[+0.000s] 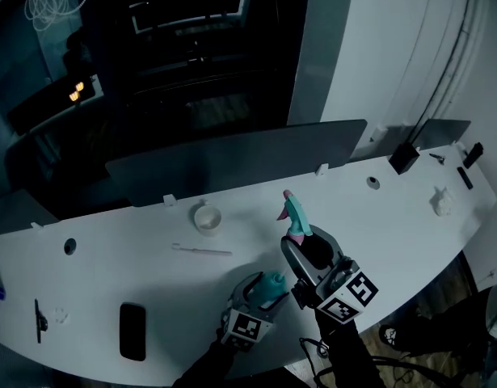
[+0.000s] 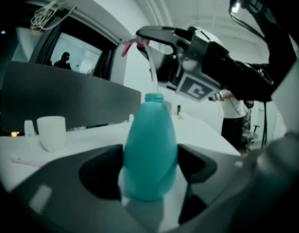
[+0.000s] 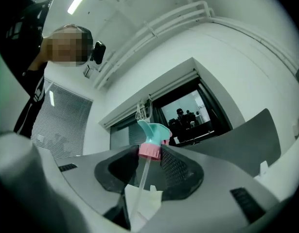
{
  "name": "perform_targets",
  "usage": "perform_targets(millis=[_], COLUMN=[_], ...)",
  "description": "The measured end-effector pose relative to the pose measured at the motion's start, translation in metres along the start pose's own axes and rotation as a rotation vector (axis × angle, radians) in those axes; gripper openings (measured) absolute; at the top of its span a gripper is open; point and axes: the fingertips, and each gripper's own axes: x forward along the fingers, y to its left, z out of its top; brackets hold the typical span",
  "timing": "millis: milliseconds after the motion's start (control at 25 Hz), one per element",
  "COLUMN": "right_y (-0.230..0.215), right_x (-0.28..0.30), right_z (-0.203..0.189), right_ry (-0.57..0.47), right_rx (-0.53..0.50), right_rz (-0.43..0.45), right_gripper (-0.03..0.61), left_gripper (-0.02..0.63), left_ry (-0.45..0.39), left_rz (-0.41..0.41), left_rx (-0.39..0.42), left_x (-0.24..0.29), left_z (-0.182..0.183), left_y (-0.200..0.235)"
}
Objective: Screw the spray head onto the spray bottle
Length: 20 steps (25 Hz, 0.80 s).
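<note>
- Shows a dim room from above, with a long curved white bench point(image 1: 393, 225) across the foreground.
- Grips a teal spray bottle point(image 2: 150, 144) around its belly in the left tongs point(image 1: 260, 296), both pads pressed against its sides.
- Holds the bottle upright near the front edge of the bench, open neck point(image 2: 154, 98) on top; cannot tell whether its base rests on the bench.
- Clamps the spray head point(image 3: 151, 132) in the right tongs point(image 1: 303, 239), jaws closed on its pink screw collar point(image 3: 149, 151), with the thin dip tube point(image 3: 142, 178) trailing from the collar.
- Places the spray head above the bottle and apart from it, tube aimed down at the mouth; too fine to tell whether the tip is inside.
- Reads as the alignment step: feeding the tube in, with no threading begun.
- Calls next for lowering the head straight until the collar sits square on the neck, then turning the collar while bracing the bottle.
- Risks cross-threading if brought down tilted.
- Leaves a white cup point(image 1: 207, 217) further back, well apart.
</note>
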Motion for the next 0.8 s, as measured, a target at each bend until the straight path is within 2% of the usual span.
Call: perform_targets(millis=[200,400,560,680,800], right_y=[-0.002,0.008,0.007,0.008,0.01], right_x=[-0.006,-0.013,-0.027,-0.034,-0.036], right_z=[-0.033,-0.058,-0.083,-0.094,-0.103], right_ry=[0.054,0.077,0.149,0.158,0.191], right_rx=[-0.014,0.019,0.016,0.021,-0.017], right_rz=[-0.007,0.0,-0.03,-0.051,-0.074], right_gripper=[0.149,0.149,0.149,0.149,0.149], left_gripper=[0.353,0.353,0.353,0.353,0.353], left_ry=[-0.002,-0.002,-0.002,-0.001,-0.001], left_rz=[0.008,0.007,0.007,0.007,0.006], left_rx=[-0.007,-0.01,-0.01,-0.012,-0.014], left_x=[0.001,0.001,0.001,0.0,0.001], left_z=[0.001,-0.001,-0.002,-0.002,-0.002], left_y=[0.0,0.001,0.001,0.001,0.0])
